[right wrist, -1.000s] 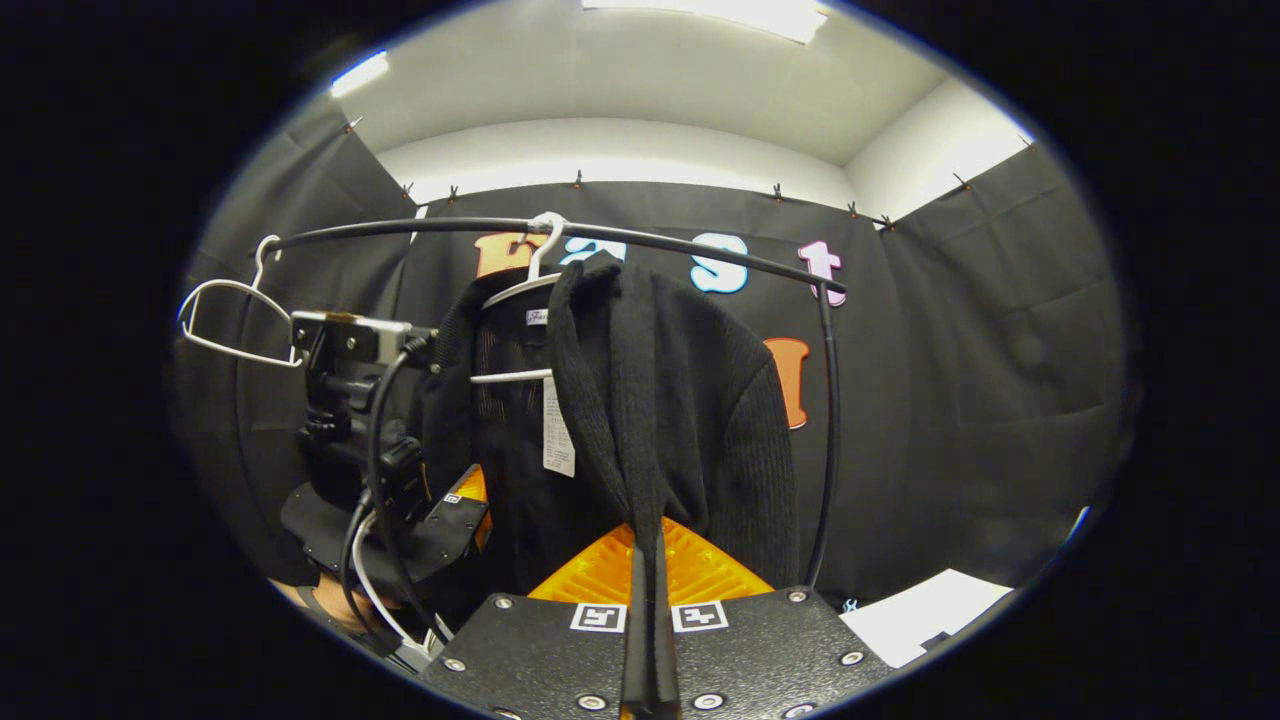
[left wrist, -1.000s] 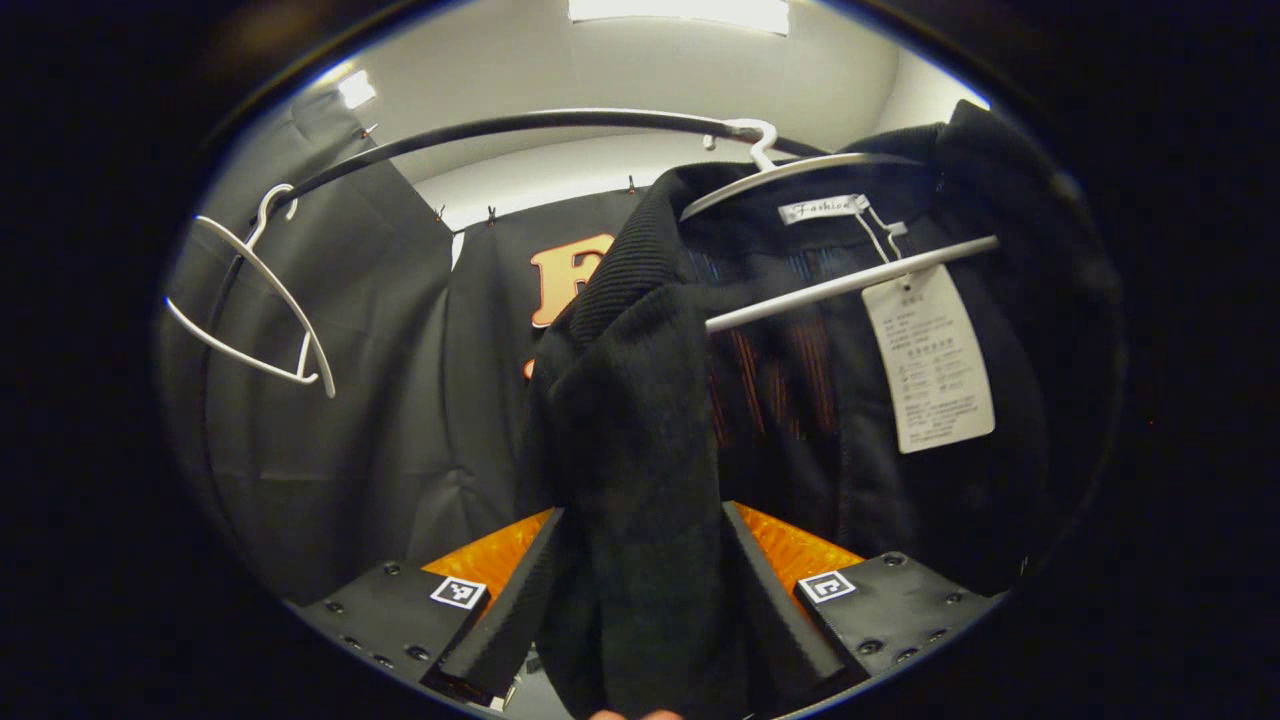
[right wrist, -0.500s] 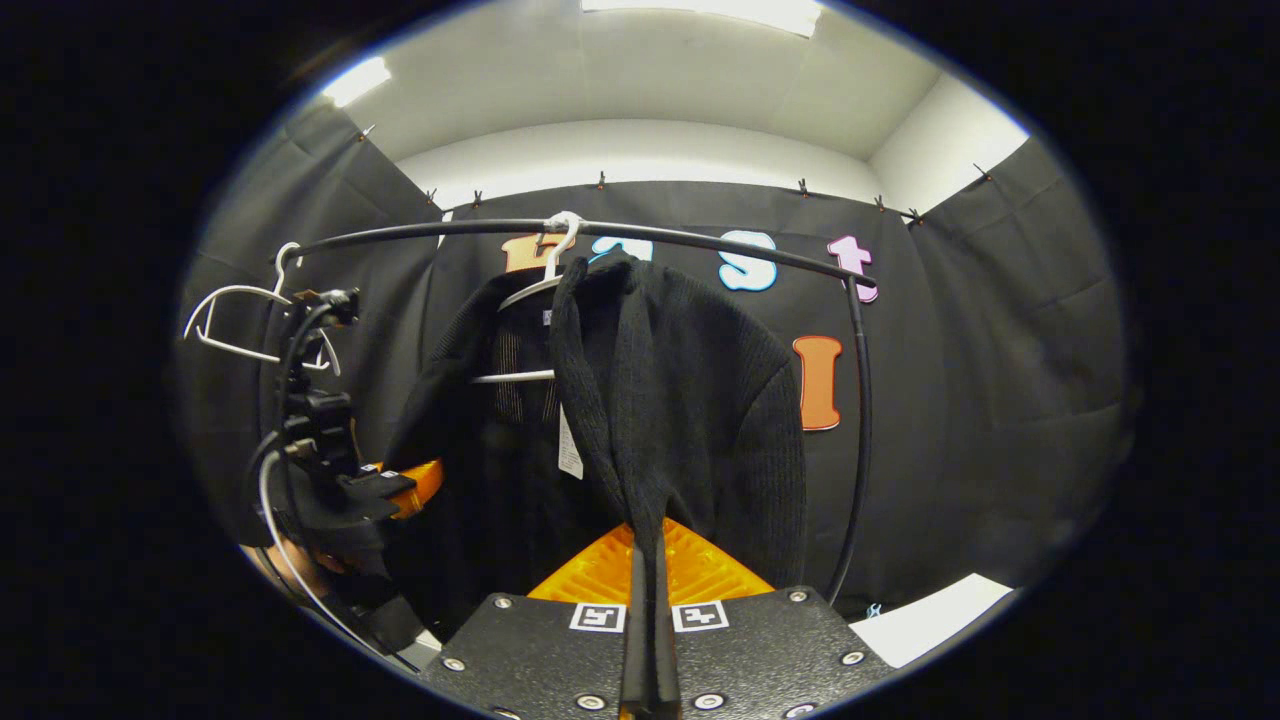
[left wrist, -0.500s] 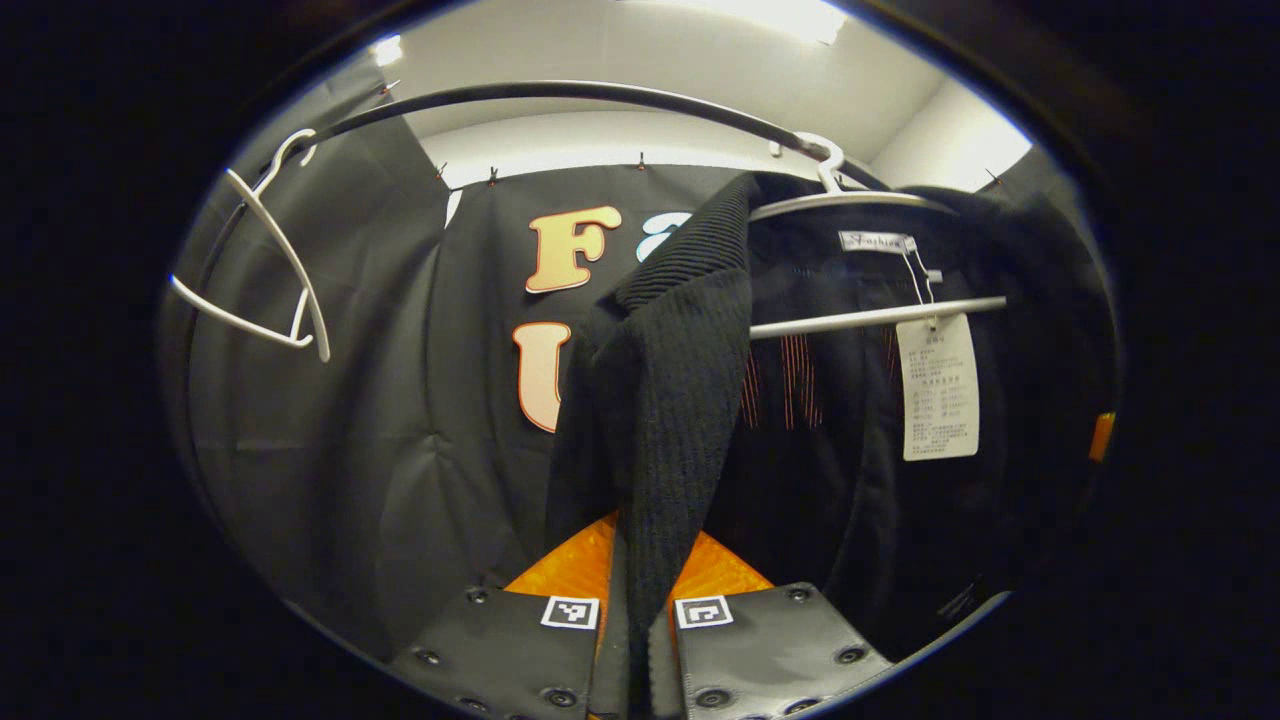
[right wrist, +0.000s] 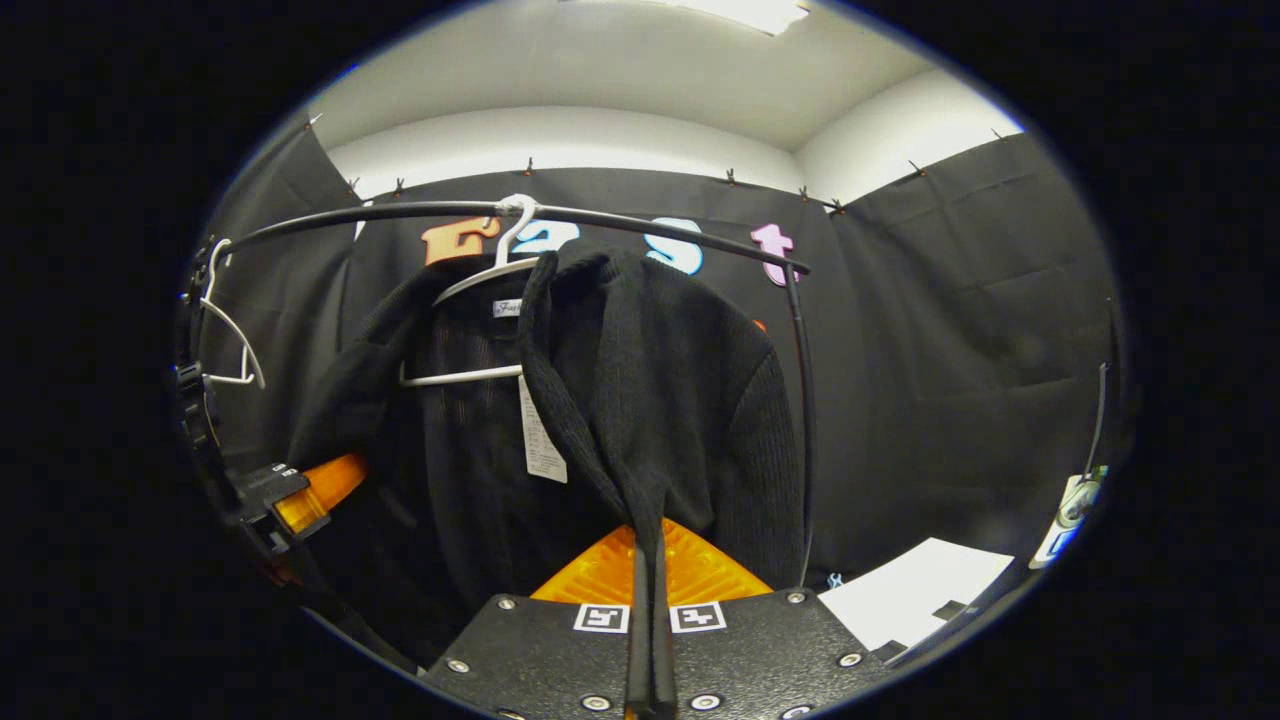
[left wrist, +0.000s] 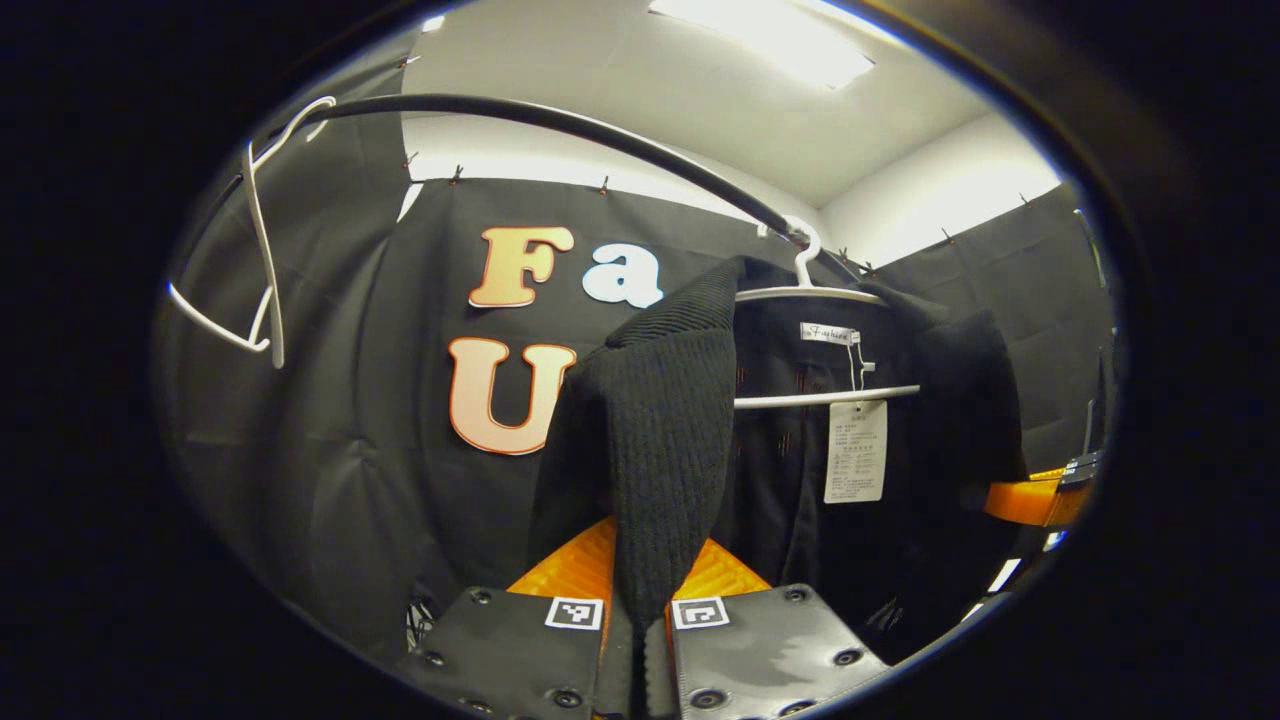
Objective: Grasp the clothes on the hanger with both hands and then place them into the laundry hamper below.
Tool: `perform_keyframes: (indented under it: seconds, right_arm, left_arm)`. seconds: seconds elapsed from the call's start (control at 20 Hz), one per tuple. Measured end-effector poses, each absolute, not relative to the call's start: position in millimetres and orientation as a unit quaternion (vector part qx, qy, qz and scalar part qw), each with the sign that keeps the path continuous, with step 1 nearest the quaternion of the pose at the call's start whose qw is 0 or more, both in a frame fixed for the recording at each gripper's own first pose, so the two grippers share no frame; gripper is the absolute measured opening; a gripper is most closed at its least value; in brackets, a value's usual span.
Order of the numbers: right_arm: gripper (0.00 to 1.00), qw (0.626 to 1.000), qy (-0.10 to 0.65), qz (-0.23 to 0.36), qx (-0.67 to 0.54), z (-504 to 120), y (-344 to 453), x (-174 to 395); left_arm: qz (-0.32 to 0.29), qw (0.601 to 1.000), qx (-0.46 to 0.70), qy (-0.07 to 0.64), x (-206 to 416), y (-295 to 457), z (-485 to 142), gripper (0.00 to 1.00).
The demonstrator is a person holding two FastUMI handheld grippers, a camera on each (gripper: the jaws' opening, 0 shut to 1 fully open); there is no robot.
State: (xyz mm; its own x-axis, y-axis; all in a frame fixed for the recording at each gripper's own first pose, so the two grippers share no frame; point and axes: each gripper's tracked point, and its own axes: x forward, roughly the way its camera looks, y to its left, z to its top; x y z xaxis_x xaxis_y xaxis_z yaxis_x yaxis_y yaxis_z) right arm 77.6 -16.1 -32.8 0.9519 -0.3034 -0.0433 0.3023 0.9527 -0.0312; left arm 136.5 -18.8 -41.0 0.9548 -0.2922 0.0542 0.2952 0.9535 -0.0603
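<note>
The left gripper [left wrist: 640,625] has just clamped its jaws onto one front edge of a black ribbed knit cardigan [left wrist: 655,440]; a second ago they gaped around it. The right gripper [right wrist: 648,640] pinches the other front edge, so both holds look secured for lifting. The cardigan hangs from a thin white hanger [right wrist: 470,285] on a curved black rail [right wrist: 640,220], paper tag [left wrist: 855,452] dangling inside.

Cardigan [right wrist: 660,380]: black, with ribbed knit; inside it has thin orange stripes.
Hanger [left wrist: 815,296]: white.
Empty hanger [left wrist: 262,250]: white.
Rail [right wrist: 600,215]: black.
Paper tag [left wrist: 856,451]: white, with small dark print.
Ceiling [right wrist: 620,70]: white.
</note>
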Motion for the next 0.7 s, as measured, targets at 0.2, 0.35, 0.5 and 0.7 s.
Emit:
perform_keyframes:
  seconds: [0.2, 0.35, 0.5, 0.7]
  right_arm:
    - [0.00, 0.983, 0.016, -0.178, -0.035, -17.5, -21.4, 59.6]
    - [0.00, 0.982, 0.004, -0.181, -0.050, 0.5, -30.5, 47.0]
    - [0.00, 0.979, -0.034, -0.192, -0.065, 35.3, -46.3, 42.9]
    - [0.00, 0.967, -0.107, -0.211, -0.097, 103.0, -66.1, 38.7]
  left_arm:
    - [-0.169, 0.985, -0.041, -0.018, 126.5, -22.5, -35.0, 0.11]
    - [-0.164, 0.985, -0.047, -0.015, 126.5, -21.0, -30.2, 0.12]
    - [-0.163, 0.985, -0.045, -0.031, 127.7, -14.5, -16.8, 0.12]
    - [-0.146, 0.987, -0.054, -0.036, 126.5, -1.4, -11.3, 0.11]
